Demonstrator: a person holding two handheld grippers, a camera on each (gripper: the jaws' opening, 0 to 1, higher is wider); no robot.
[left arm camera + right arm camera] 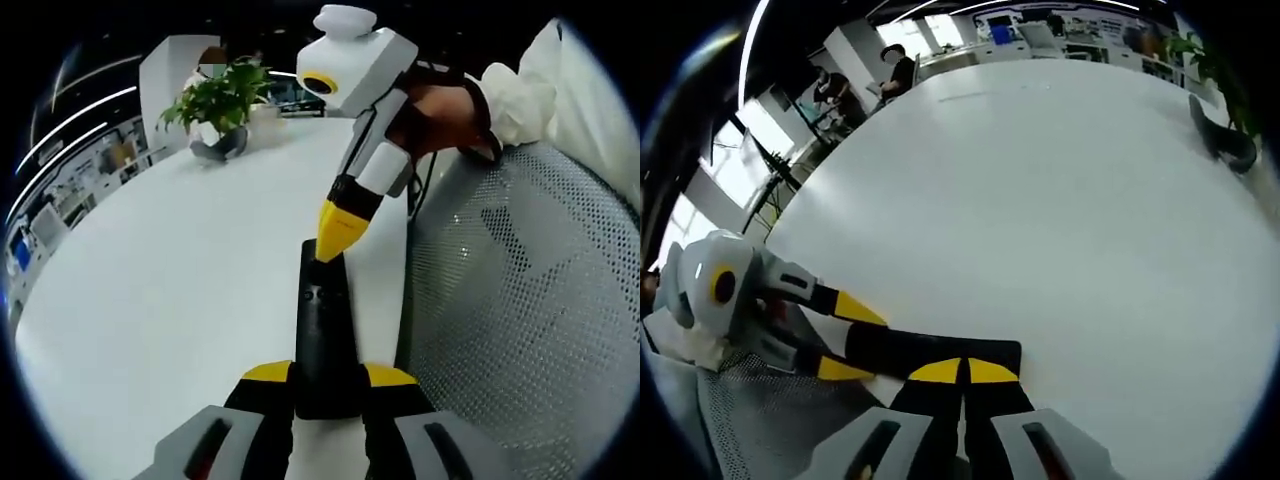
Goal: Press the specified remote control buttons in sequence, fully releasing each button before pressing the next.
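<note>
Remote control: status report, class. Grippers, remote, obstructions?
Left gripper shut on remote. Right gripper shut, tip on remote's far end. Table near it bare.

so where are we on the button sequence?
Done: left hand-held gripper has the black remote clamped by its near end over the white table. In hand: right hand-held gripper, jaws together, tip on the remote's far end, apparently pressing. Left: release and any further buttons; how many are already pressed can't be told.

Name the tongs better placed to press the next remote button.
Right. The right tongs are shut, tip down on the remote, by its buttons. The left tongs clamp the remote's near end, steadying it on the table.
</note>
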